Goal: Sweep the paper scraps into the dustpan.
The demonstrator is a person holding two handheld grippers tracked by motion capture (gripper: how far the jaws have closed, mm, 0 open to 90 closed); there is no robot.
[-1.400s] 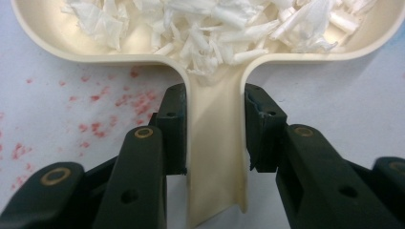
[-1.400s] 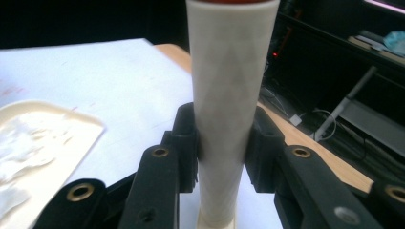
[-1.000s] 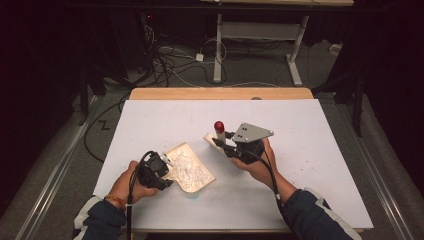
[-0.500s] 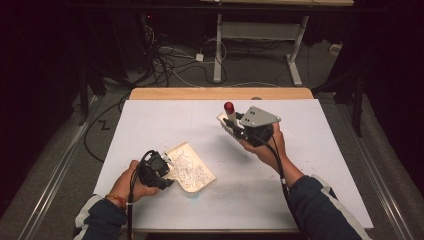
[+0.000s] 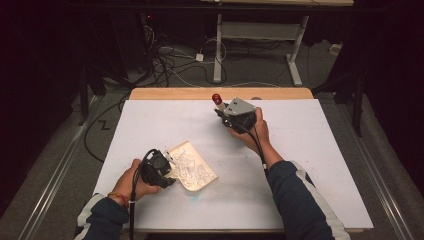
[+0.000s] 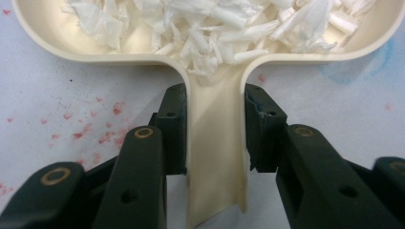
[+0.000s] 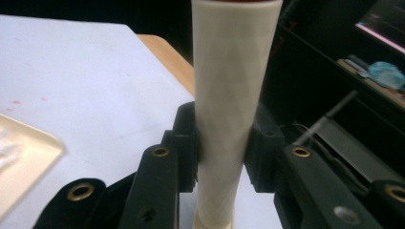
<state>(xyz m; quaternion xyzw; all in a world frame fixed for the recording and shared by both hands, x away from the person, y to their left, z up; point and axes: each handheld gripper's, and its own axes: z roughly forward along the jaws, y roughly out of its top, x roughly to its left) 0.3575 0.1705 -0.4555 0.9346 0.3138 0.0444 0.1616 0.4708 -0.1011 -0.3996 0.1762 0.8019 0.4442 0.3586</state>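
The cream dustpan (image 5: 192,165) lies flat near the front left of the table (image 5: 310,165), full of white shreds (image 6: 229,21). Its handle (image 6: 215,143) points back toward the person, clenched between the jaws of the left gripper (image 6: 214,131), held low at the table. The right gripper (image 5: 223,111) is raised over the far middle of the table, grasping a cream rod (image 7: 234,95) that stands up, its red tip (image 5: 217,98) on top. The white tabletop has red specks. Beyond it are a dark floor and cables (image 5: 165,60).
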